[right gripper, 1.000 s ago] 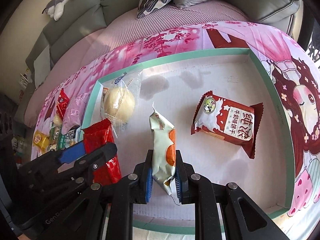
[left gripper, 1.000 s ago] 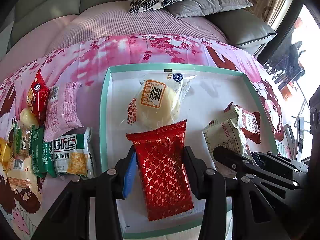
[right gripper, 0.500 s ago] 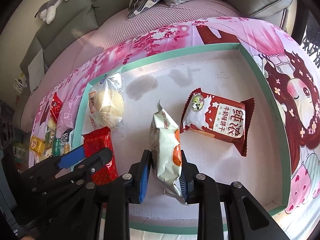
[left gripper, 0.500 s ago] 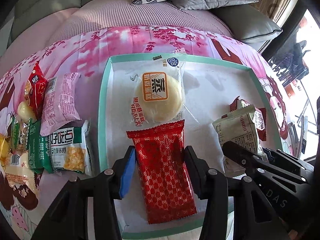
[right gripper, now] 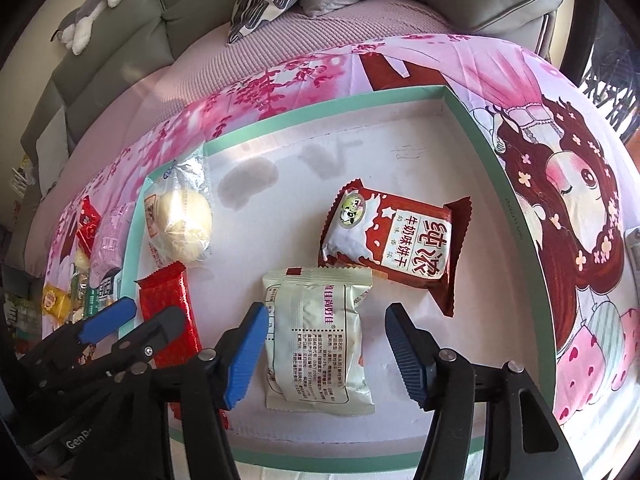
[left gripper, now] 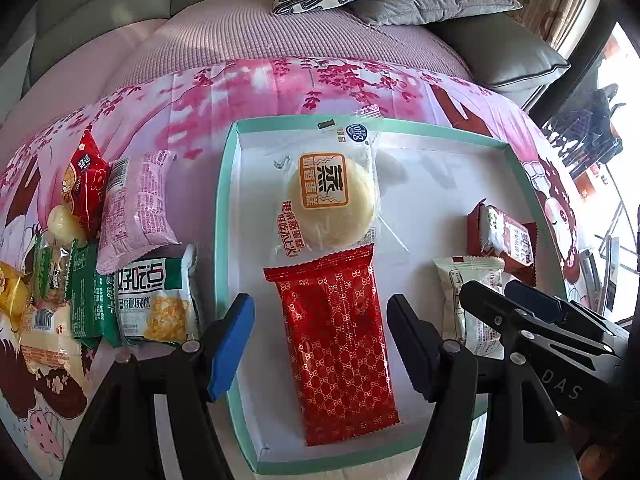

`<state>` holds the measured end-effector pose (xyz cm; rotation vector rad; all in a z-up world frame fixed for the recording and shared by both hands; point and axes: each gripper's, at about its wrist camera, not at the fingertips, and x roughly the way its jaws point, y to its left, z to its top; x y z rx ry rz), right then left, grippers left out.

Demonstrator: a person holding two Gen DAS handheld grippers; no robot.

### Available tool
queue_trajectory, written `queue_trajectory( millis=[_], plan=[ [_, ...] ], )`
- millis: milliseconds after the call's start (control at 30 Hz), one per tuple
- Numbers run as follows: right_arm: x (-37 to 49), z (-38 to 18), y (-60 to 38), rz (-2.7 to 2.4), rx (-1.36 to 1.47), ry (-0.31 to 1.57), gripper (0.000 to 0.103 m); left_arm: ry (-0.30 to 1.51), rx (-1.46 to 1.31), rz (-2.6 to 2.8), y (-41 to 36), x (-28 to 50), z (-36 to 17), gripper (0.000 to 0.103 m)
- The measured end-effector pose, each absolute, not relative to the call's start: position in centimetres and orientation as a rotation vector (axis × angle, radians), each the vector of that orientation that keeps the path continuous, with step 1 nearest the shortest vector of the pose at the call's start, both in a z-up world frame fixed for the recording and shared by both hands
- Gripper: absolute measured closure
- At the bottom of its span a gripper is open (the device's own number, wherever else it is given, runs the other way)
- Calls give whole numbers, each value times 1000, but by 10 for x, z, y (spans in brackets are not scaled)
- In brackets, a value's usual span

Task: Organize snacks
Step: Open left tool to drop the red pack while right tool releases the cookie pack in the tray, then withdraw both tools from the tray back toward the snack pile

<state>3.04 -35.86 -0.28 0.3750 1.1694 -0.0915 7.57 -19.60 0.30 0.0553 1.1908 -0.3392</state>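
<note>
On a pink cherry-blossom cloth, loose snacks (left gripper: pixel 132 280) lie left of a shallow mint-rimmed tray (left gripper: pixel 222 216). Inside the tray, the left gripper (left gripper: pixel 320 344) straddles a red foil packet (left gripper: pixel 338 344) lying flat, its long axis running away from the camera; the jaws are opening and both pads stand clear of its edges. Beyond it rests a round bun in clear wrap (left gripper: pixel 332 204). Further right, the right gripper (right gripper: pixel 324 352) is likewise opening around a cream sachet (right gripper: pixel 318 340), flat, lengthwise between untouching pads. A dark-red biscuit pack (right gripper: pixel 394 246) lies slantwise just beyond.
</note>
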Motion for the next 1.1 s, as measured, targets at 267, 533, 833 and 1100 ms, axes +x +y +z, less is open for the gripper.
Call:
queue_trajectory(
  millis=[267,533,833,1100],
  plan=[
    [26,13,-359,-80,377,1114,37,1137,25,-348,-190,71,23,33],
    [25,19,-359,-82,365,1086,37,1112,-33,-256,-164,77,29,33],
    [26,17,-355,-79,342,1076,3,1101,-68,-142,-139,86,21,9],
    [26,14,-357,-83,342,1070,0,1104,-19,-75,-136,87,16,5]
  ],
)
